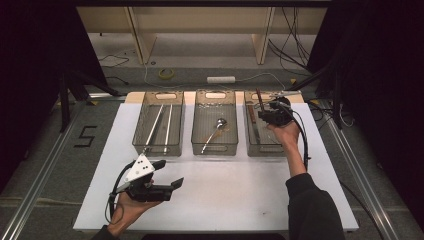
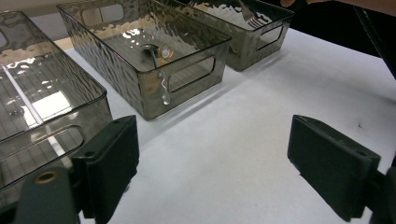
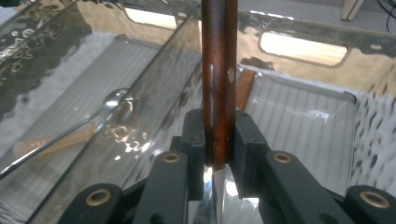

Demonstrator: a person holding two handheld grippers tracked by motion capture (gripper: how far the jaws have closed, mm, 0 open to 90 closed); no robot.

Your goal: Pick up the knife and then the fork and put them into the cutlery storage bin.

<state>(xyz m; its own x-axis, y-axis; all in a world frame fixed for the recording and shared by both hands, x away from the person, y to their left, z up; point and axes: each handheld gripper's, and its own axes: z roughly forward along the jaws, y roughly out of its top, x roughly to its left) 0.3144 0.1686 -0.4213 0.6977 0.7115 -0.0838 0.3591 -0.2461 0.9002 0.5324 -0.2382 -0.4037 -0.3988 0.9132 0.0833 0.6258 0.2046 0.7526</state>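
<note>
Three bins in a row at the worktop's (image 1: 220, 190) far edge: left bin (image 1: 159, 146) holds two rods (image 1: 161, 125), middle bin (image 1: 215, 149) a spoon (image 1: 216, 129). My right hand-held gripper (image 1: 267, 113) holds a knife (image 3: 218, 93) upright over the right bin (image 1: 260, 149). Left hand-held gripper (image 1: 170, 186) near front-left.

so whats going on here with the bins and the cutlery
A person is sorting cutlery into three clear bins with a hand-held tool in each hand. The right tool is shut on a wooden-handled knife, holding it over the right bin, where another wooden-handled piece already lies. The middle bin holds a spoon. The left tool waits open over the table.
</note>
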